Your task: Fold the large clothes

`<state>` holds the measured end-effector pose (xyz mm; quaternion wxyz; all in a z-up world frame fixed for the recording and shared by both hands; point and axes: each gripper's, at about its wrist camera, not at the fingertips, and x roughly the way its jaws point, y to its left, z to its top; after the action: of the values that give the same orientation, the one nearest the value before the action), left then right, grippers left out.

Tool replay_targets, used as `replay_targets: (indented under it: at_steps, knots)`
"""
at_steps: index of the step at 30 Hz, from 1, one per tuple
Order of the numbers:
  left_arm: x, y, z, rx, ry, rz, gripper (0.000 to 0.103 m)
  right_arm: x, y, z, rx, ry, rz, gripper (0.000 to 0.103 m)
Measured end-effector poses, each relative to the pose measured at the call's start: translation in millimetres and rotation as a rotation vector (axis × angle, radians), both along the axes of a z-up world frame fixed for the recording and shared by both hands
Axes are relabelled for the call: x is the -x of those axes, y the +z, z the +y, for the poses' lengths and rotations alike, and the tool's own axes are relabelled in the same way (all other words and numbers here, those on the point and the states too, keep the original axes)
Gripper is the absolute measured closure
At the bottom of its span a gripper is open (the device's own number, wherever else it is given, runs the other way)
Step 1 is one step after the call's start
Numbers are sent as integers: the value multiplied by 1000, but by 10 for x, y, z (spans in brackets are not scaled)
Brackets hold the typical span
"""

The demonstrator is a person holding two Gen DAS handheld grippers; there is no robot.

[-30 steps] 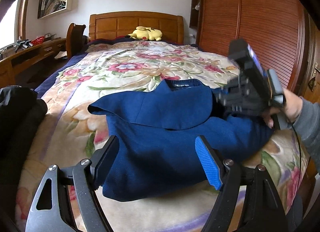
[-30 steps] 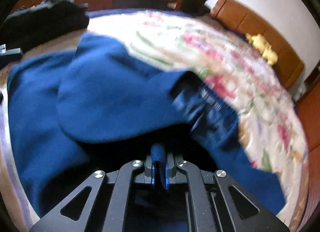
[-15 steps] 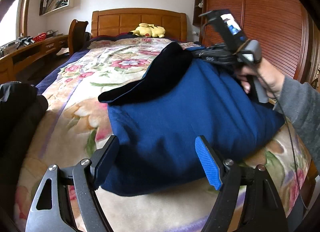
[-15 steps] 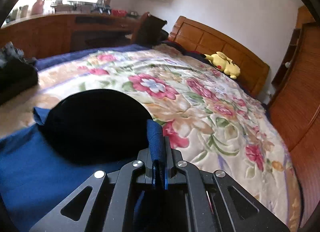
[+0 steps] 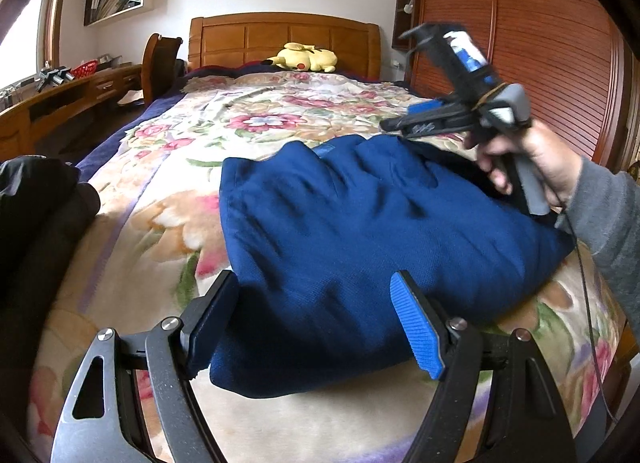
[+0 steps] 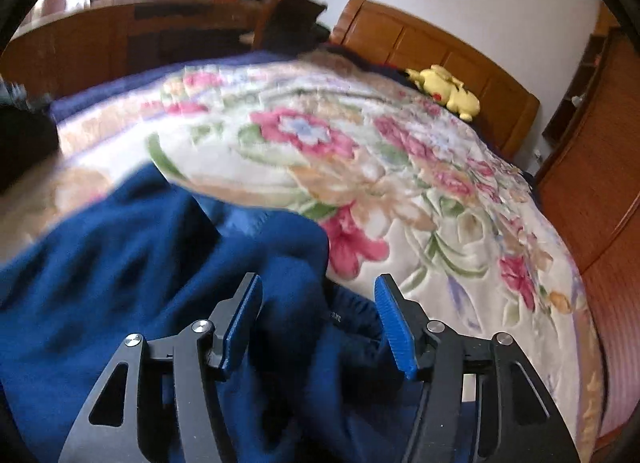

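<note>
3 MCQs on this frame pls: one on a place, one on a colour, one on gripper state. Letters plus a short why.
1. Where is the yellow plush toy?
A. by the headboard
B. on the folded garment
C. on the desk

2. What colour is the folded garment?
A. grey
B. dark blue
C. red

3. How does the right gripper stand?
A. shut on the garment
B. shut on nothing
C. open over the garment

Key: 1 A, the toy lies at the far end of the floral blanket, against the wooden headboard. 2 B, the cloth is dark blue in both views. 3 C, its fingers stand apart with the blue cloth showing between them, and nothing is pinched.
</note>
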<state>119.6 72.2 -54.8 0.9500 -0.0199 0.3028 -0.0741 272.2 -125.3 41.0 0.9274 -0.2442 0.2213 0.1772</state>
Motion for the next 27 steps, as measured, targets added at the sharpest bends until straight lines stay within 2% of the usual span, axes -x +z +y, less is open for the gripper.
replay_targets:
  at_steps: [4,10,15,18,23,27]
  knots:
    - [-5,21,4,3,5,-9,24,362,136,-207,-53,45,-55,40]
    - [0,89,-76,12,-11,-40,24,843,-45,-769,-58,59,-53,40]
    - [-11,120,-203,7,-34,-52,24,968,-170,-1158,-48,7,-22,40]
    - [-36,125,-275,9,-46,-55,24,1068,-134,-1307,-44,-24,-7,40]
    - [-78,103,-405,-3,-64,-52,24,1149,-153,-1424,-37,-59,34,40]
    - [-121,96,-487,3,-75,-48,24,1137,-173,-1343,-3,-50,63,40]
